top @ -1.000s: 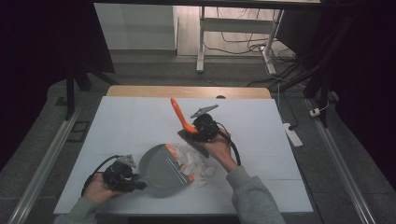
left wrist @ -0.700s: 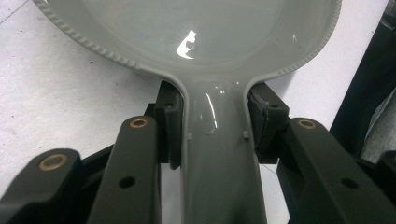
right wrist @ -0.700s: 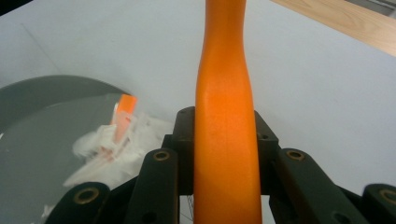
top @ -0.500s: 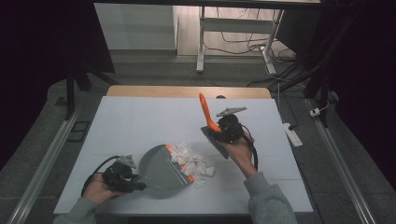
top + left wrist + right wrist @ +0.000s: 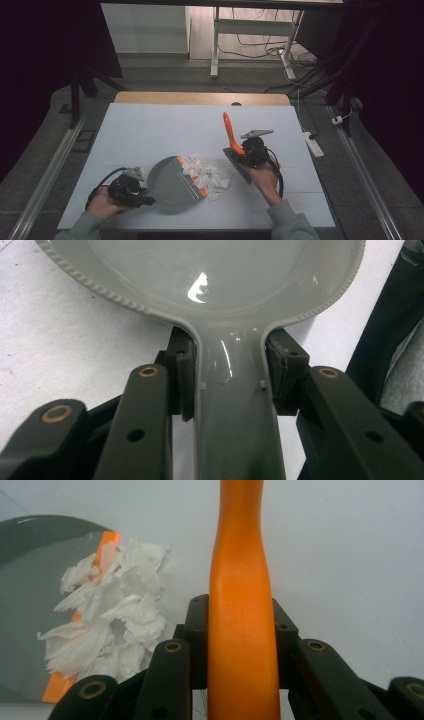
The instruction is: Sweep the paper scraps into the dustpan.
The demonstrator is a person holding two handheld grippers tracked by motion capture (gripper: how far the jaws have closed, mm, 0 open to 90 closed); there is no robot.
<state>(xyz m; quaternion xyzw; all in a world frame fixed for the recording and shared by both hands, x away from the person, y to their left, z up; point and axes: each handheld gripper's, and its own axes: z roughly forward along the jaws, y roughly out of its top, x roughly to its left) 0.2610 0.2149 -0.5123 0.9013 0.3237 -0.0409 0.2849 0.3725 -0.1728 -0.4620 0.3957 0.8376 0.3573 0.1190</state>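
A grey dustpan [image 5: 170, 186] lies flat near the table's front left, its orange lip [image 5: 194, 181] facing right. My left gripper [image 5: 131, 192] is shut on the dustpan handle [image 5: 235, 405], one jaw on each side. Torn white paper scraps [image 5: 205, 172] lie heaped on and just past the lip; the right gripper view shows these scraps [image 5: 115, 610] across the lip [image 5: 75, 620]. My right gripper [image 5: 252, 150] is shut on a brush's orange handle [image 5: 242, 605], which rises almost upright [image 5: 229, 131]. The dark brush head [image 5: 239, 164] rests on the table just right of the scraps.
The white tabletop [image 5: 160, 130] has a wooden strip [image 5: 200, 98] along its far edge. Bare table stretches behind and to the right of the brush. On the floor at the right lies a power strip [image 5: 314, 142]; metal desk legs [image 5: 215, 45] stand beyond the table.
My right gripper has carried the brush to the right, off the paper heap, and the handle now stands more upright. The scraps stay at the dustpan lip. The left gripper has not moved.
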